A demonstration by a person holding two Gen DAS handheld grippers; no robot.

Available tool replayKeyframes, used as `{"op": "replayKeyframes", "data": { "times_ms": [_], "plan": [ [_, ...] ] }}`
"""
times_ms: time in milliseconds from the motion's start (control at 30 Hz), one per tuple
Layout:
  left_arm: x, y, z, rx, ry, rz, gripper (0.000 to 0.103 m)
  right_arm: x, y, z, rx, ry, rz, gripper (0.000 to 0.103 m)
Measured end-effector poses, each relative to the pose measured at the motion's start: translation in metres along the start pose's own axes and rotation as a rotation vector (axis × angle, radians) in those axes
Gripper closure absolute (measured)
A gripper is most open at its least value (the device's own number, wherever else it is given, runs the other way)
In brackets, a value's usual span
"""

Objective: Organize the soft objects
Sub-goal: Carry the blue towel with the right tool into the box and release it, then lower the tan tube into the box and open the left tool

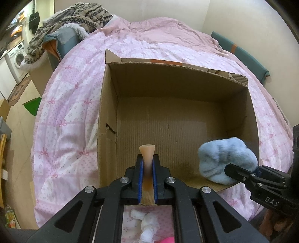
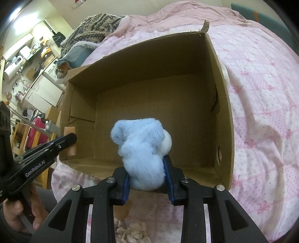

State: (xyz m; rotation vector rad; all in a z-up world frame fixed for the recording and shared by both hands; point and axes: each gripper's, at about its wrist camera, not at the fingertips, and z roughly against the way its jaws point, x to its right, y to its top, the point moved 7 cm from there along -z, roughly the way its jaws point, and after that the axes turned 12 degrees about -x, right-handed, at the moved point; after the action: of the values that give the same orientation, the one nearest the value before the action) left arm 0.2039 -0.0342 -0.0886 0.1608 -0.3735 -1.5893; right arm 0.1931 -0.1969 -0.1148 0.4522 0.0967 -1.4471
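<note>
An open cardboard box (image 1: 186, 74) (image 2: 220, 104) stands on the pink quilted bed, and nothing lies on its floor. My left gripper (image 1: 147, 160) is shut on a thin peach-coloured soft piece (image 1: 147, 149) and holds it over the box's near wall; it also shows at the left of the right wrist view (image 2: 72, 139). My right gripper (image 2: 147, 168) is shut on a fluffy light-blue plush toy (image 2: 142, 147) and holds it over the box's near edge. The toy shows at the right of the left wrist view (image 1: 226, 158).
The pink bedspread (image 1: 74, 104) (image 2: 261, 93) surrounds the box. White fluffy pieces (image 1: 145, 222) and a pink item (image 1: 168, 240) lie on the bed below the left gripper. A patterned knit garment (image 1: 74, 16) is heaped at the bed's far left. Kitchen furniture stands beyond.
</note>
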Motion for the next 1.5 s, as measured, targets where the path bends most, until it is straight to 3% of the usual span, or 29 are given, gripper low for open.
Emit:
{"op": "replayKeyframes", "data": {
  "times_ms": [33, 100, 433, 600, 1167, 1300, 1500],
  "plan": [
    [0.000, 0.000, 0.000, 0.001, -0.001, -0.001, 0.096, -0.001, 0.000, 0.001, 0.003, 0.003, 0.001, 0.067],
    [0.001, 0.000, 0.001, 0.002, 0.000, -0.004, 0.095, -0.002, 0.001, 0.004, 0.019, 0.010, 0.004, 0.052],
    [0.003, 0.000, 0.003, 0.008, 0.024, -0.025, 0.080, 0.003, 0.007, 0.022, 0.094, 0.000, -0.013, 0.035],
    [0.006, 0.001, 0.010, 0.043, 0.050, -0.035, 0.038, 0.008, 0.008, 0.026, 0.105, -0.002, -0.046, 0.026],
    [0.001, 0.000, 0.020, 0.063, 0.058, -0.024, 0.038, 0.005, 0.006, 0.027, 0.097, 0.001, -0.047, 0.026],
    [-0.002, -0.006, 0.026, 0.043, 0.013, 0.008, 0.038, 0.003, 0.002, 0.032, 0.099, 0.008, -0.053, 0.026],
    [-0.006, -0.014, 0.043, 0.061, 0.049, 0.006, 0.038, -0.005, -0.007, 0.039, 0.097, 0.002, -0.036, 0.026]
  ]
}}
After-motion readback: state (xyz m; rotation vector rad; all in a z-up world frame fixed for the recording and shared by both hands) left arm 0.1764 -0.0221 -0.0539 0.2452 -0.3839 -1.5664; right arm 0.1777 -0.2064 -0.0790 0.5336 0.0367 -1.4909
